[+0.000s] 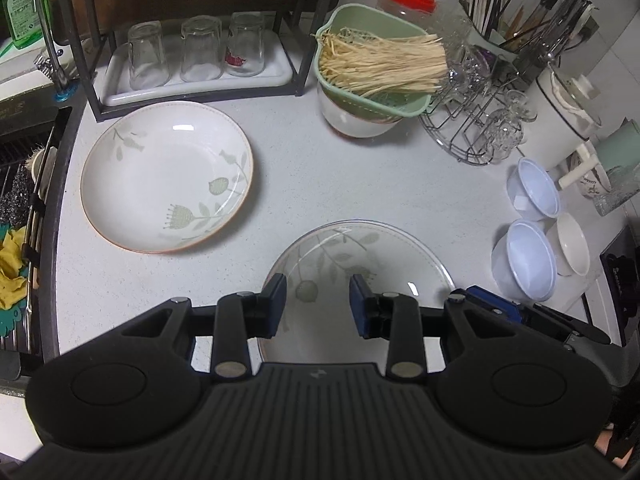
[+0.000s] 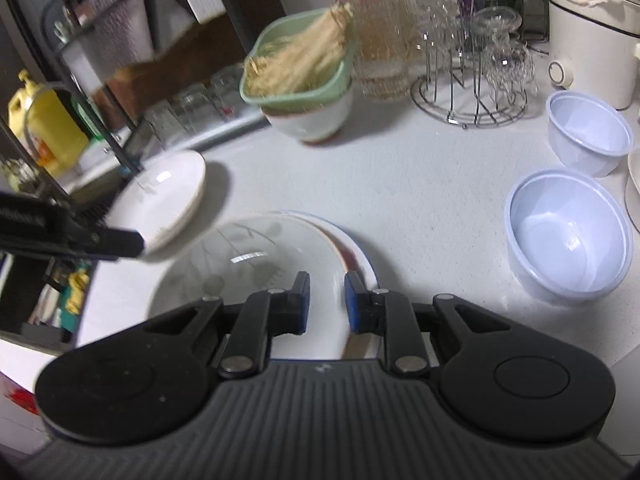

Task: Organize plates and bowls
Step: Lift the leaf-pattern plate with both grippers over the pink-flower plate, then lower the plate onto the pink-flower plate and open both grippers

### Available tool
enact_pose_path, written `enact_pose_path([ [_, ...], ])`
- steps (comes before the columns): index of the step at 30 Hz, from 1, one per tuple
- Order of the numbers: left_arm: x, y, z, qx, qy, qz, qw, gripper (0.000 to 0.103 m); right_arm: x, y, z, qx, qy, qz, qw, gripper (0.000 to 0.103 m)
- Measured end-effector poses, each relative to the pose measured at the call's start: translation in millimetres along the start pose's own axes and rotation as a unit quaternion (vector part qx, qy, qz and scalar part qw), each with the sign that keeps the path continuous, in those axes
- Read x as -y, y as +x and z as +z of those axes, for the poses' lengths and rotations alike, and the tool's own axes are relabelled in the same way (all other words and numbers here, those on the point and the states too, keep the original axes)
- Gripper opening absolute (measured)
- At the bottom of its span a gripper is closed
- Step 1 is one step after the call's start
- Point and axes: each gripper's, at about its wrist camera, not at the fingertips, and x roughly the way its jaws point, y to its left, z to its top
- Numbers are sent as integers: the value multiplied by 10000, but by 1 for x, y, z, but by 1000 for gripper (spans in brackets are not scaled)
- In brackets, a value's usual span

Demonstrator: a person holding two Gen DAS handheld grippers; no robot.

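Note:
A leaf-patterned plate with an orange rim [image 1: 166,178] lies on the counter at the left; it also shows in the right wrist view [image 2: 160,196]. A second leaf-patterned plate with a blue rim [image 1: 360,264] lies near the front [image 2: 260,264]. My left gripper [image 1: 318,306] is open and empty above this plate's near part. My right gripper [image 2: 326,302] is open, its fingers either side of the plate's right rim. It shows at the plate's right edge in the left wrist view [image 1: 500,310]. Two pale blue plastic bowls [image 1: 524,258] [image 1: 534,188] and a small white bowl [image 1: 574,244] stand at the right.
A green colander with noodles [image 1: 376,60] sits on a white bowl [image 1: 356,120] at the back. A tray of upturned glasses [image 1: 196,54] stands under a black rack. A wire glass stand [image 1: 472,128], utensil holder [image 1: 500,28] and white pot [image 1: 560,116] stand back right. The sink [image 1: 24,184] is left.

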Motion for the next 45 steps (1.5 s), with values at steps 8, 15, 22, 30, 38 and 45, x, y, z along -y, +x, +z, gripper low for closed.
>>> enact_pose_path([
  [8,13,-33,-7,325,42,-106,9994,39,1,-37,12,387,-25,107,9992,22],
  [15,35,-64,-18,615,210,-181,9977,39,-1,-76,19,757,-213,217,9967,22],
  [22,54,-74,-32,795,176,-219,9964,39,-1,-102,16,964,-489,308,9937,22],
  [30,73,-93,-61,1006,-3,-176,9948,39,10,-125,7,1042,-649,503,9912,22],
  [38,87,-111,-94,1241,-197,-57,9921,41,19,-148,-4,1031,-895,738,9879,22],
  [45,85,-112,-121,1325,-389,82,9904,42,24,-159,-21,1071,-1037,765,9859,22],
])
